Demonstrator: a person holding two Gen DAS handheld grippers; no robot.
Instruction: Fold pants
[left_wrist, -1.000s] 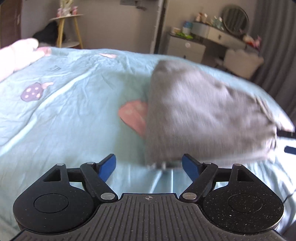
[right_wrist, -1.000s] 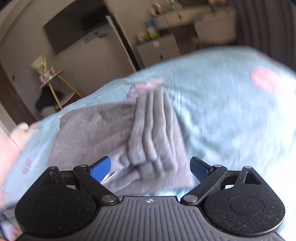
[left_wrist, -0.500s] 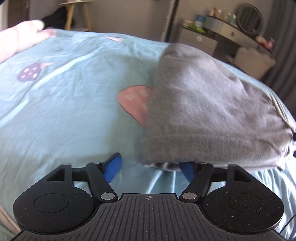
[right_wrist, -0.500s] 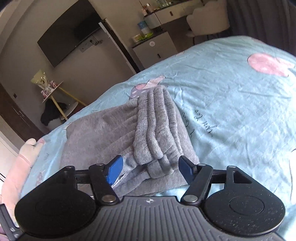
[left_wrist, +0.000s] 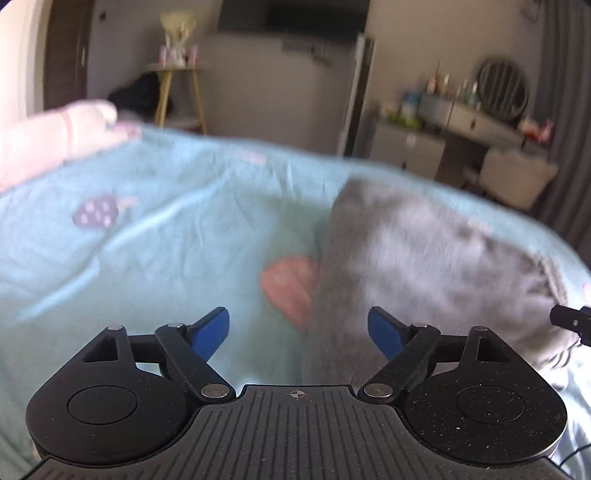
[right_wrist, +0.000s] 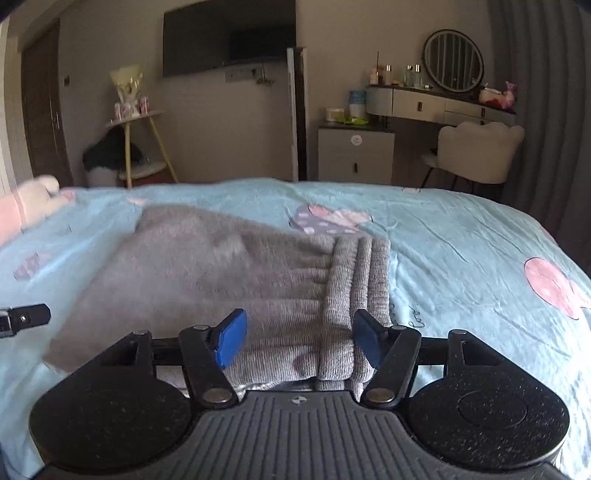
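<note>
The grey pants (left_wrist: 424, 266) lie folded into a thick rectangle on the light blue bedspread (left_wrist: 155, 251). In the right wrist view the pants (right_wrist: 229, 273) show their ribbed waistband (right_wrist: 354, 295) stacked at the right end. My left gripper (left_wrist: 298, 334) is open and empty, just above the near left corner of the pants. My right gripper (right_wrist: 299, 341) is open and empty, with the waistband end lying between and beyond its fingers. A tip of each gripper shows at the edge of the other's view.
A pink plush toy (left_wrist: 55, 136) lies at the bed's far left. Beyond the bed stand a yellow-legged side table (right_wrist: 140, 144), a white drawer cabinet (right_wrist: 354, 155), a vanity with a round mirror (right_wrist: 452, 61) and a white chair (right_wrist: 476, 151).
Both grippers have pulled back and up from the pants. The left view has tilted up toward the room and is blurred. The right gripper has swung level and faces the far wall.
</note>
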